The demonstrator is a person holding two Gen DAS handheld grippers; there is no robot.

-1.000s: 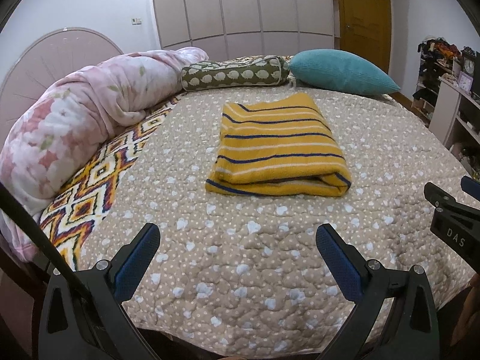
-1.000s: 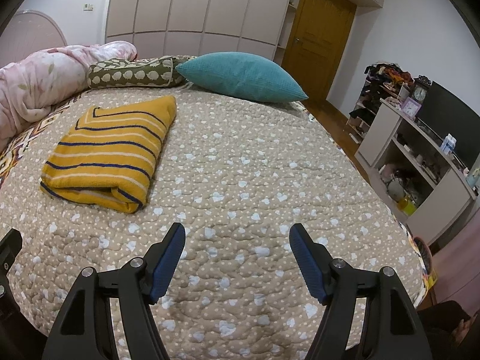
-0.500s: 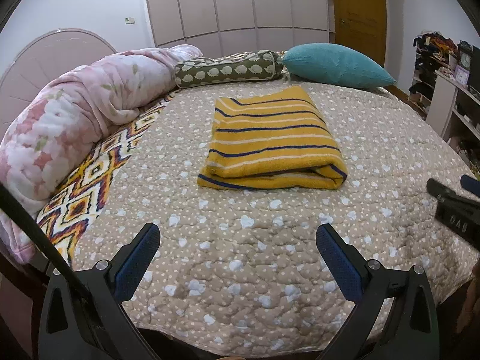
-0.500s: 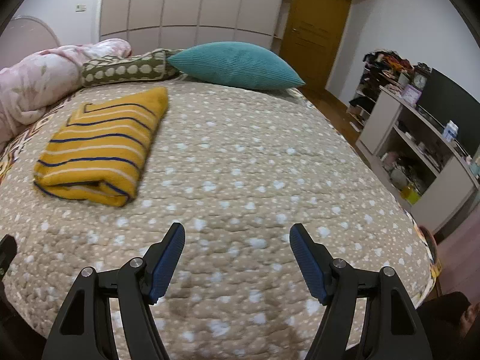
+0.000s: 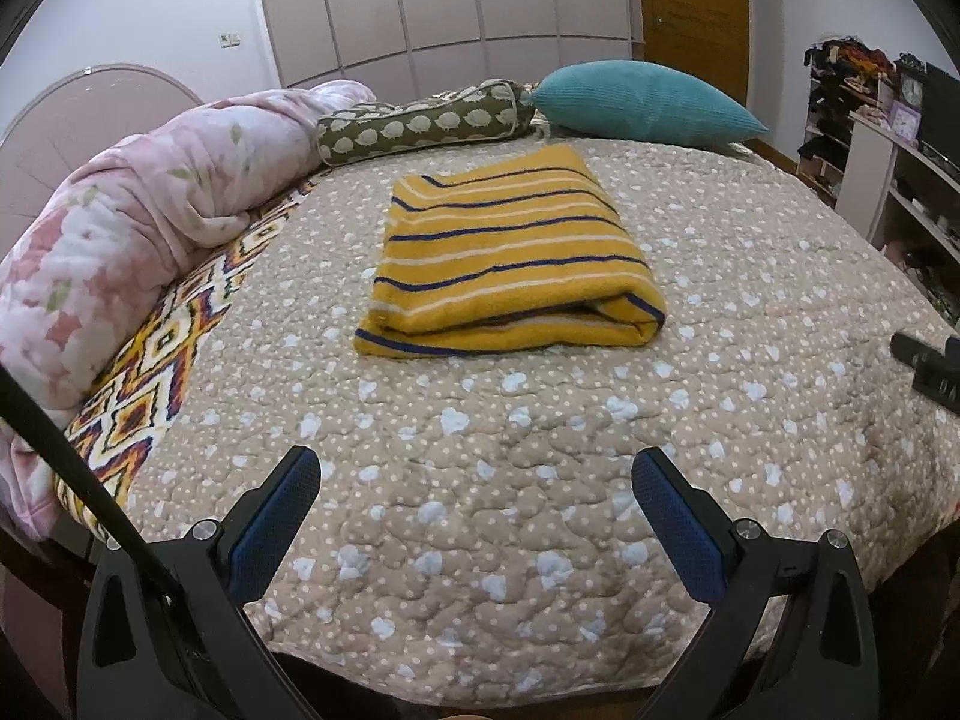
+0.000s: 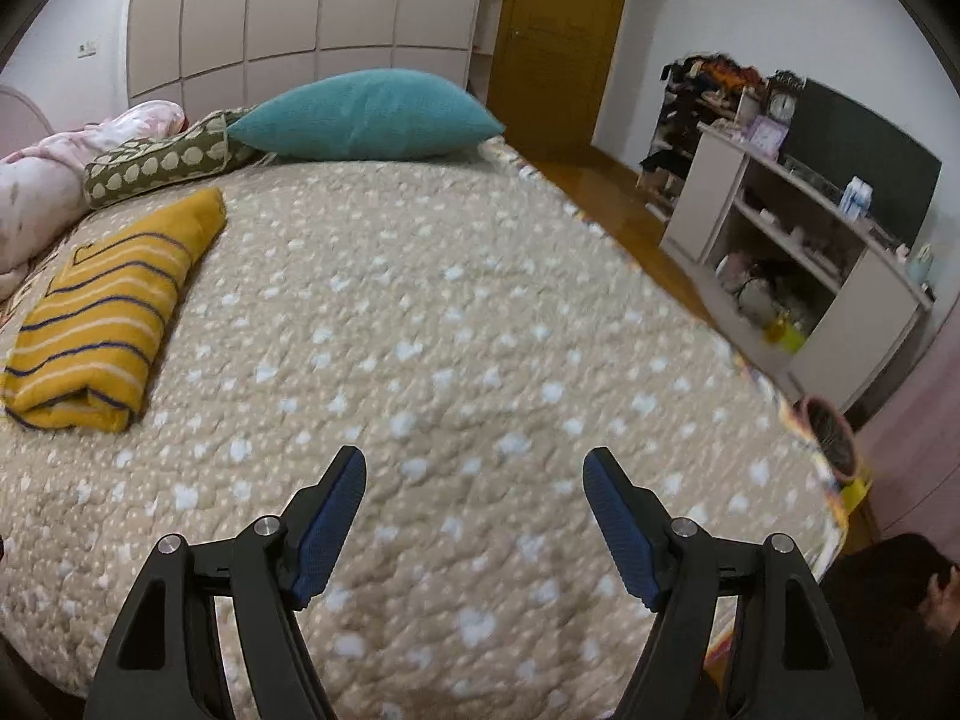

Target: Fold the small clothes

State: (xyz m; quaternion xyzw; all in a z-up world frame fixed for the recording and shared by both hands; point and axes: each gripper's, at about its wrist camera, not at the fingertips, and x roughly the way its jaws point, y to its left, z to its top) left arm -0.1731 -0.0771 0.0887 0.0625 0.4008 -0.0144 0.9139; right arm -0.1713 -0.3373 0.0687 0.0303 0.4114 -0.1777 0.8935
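A folded yellow garment with navy and white stripes lies flat on the beige spotted bedspread; it also shows at the left of the right wrist view. My left gripper is open and empty, over the bed's near edge, well short of the garment. My right gripper is open and empty, over bare bedspread to the right of the garment. A part of the right gripper shows at the right edge of the left wrist view.
A pink floral duvet lies along the left side. A green patterned bolster and a teal pillow lie at the far end. White shelves and a dark screen stand right of the bed. A wooden door is behind.
Both grippers have drawn back toward the bed's near edge; the right one has also swung right, so the garment sits further left in its view. The garment has not moved.
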